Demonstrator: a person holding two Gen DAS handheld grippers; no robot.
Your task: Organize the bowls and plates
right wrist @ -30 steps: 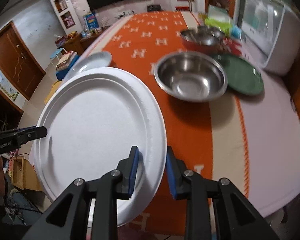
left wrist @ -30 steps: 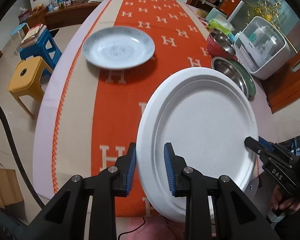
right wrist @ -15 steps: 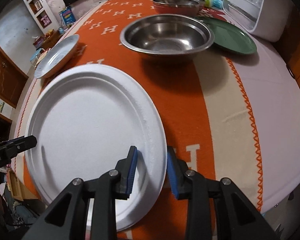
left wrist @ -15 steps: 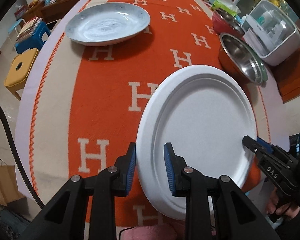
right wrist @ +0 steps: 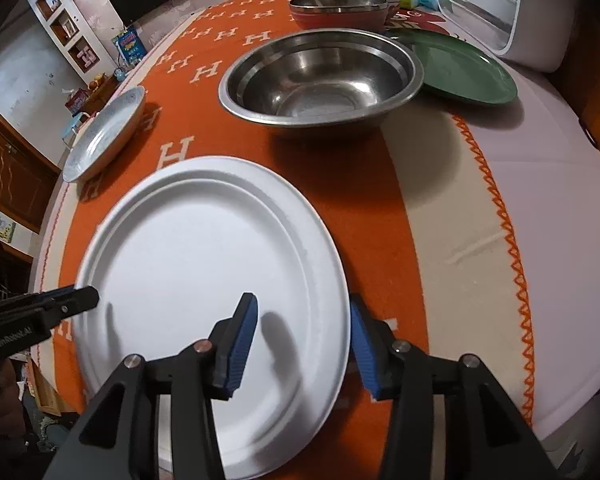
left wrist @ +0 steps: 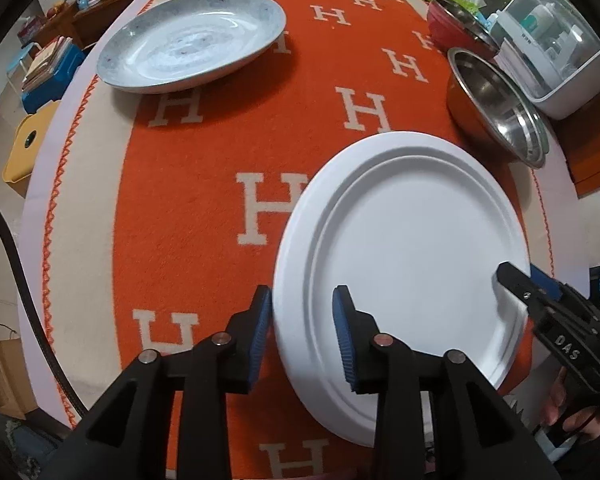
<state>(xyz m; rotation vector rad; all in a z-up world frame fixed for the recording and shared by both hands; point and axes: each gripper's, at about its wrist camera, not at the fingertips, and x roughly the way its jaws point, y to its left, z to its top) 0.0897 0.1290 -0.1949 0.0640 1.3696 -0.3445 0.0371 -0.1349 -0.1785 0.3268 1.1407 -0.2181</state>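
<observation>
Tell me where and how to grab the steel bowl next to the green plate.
Grip the steel bowl by its flared rim on the near side, coming from above, one finger inside and one outside. It sits upright and open; its far right edge lies against the green plate, so the near rim is likely the clearest.

Near the table's (right wrist: 540,208) front edge: paper plate (right wrist: 204,264), lying flat on the cloth (left wrist: 204,184). Behind it, toward the right edge: steel bowl (right wrist: 320,80), overlapping the rim of a flat plate (right wrist: 468,68) just to its right. Farther back: two nested bowls (right wrist: 340,10). Along the left edge, well apart from the paper plate: shallow dish (left wrist: 192,40). At the far right edge: lidded box (left wrist: 556,48).
</observation>
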